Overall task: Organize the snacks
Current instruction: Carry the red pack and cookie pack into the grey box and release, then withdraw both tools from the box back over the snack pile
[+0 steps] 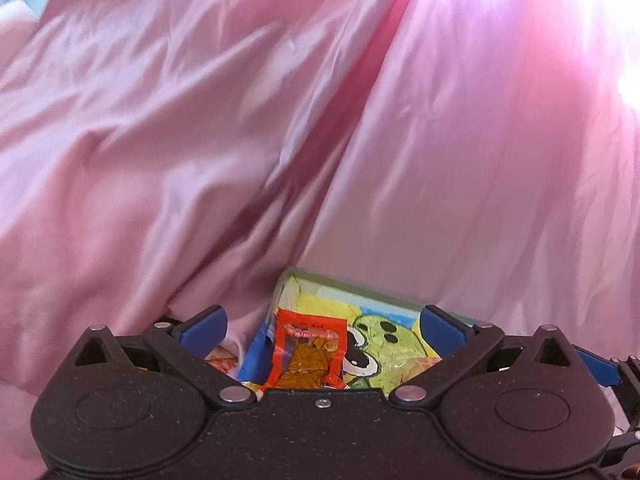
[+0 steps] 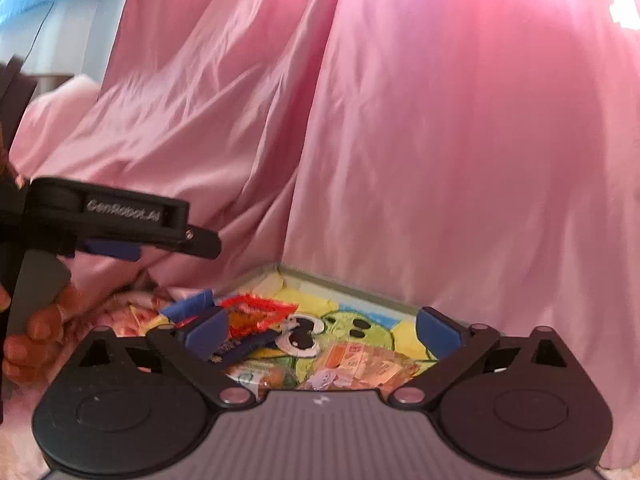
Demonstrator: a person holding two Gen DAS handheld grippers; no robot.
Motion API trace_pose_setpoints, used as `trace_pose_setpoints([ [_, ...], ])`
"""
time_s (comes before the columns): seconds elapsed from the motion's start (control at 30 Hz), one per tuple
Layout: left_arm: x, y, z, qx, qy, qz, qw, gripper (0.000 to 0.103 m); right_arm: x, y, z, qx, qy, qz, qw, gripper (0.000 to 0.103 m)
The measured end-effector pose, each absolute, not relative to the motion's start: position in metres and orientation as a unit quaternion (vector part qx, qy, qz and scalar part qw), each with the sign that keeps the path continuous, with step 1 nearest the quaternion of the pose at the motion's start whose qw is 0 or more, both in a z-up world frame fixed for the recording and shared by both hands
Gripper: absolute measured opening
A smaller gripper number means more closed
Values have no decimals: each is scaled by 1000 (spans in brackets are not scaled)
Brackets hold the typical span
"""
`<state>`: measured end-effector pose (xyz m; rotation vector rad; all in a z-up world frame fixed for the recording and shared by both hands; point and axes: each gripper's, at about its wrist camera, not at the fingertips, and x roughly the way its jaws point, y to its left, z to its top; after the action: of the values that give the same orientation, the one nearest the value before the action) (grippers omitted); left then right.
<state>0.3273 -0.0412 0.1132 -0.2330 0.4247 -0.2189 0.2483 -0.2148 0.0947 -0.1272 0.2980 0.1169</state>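
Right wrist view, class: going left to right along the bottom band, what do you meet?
Person's hand → blue packet → red snack packet → orange wrappers → blue pad of the right hand-held gripper.

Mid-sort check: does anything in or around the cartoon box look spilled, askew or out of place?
Slightly. The red snack packet lies inside the cartoon box, but in the right wrist view more wrappers lie outside its left wall on the pink cloth. Both grippers, left and right, are open and empty.
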Motion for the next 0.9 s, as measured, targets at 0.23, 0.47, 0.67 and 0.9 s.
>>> trace_pose_setpoints([
  [0.23, 274, -36, 125, -93, 167, -106, 976, 102, 207, -215, 104, -26, 118, 48, 991, 103],
  [0.47, 221, -25, 124, -87, 132, -88, 984, 102, 164, -211, 104, -23, 94, 41, 995, 103],
  [0.67, 184, -11, 108, -79, 139, -78, 984, 102, 130, -201, 97, -32, 83, 41, 995, 103],
  [0.9, 141, 9, 75, -59, 163, -70, 982, 102, 96, -187, 77, -65, 95, 44, 992, 103],
])
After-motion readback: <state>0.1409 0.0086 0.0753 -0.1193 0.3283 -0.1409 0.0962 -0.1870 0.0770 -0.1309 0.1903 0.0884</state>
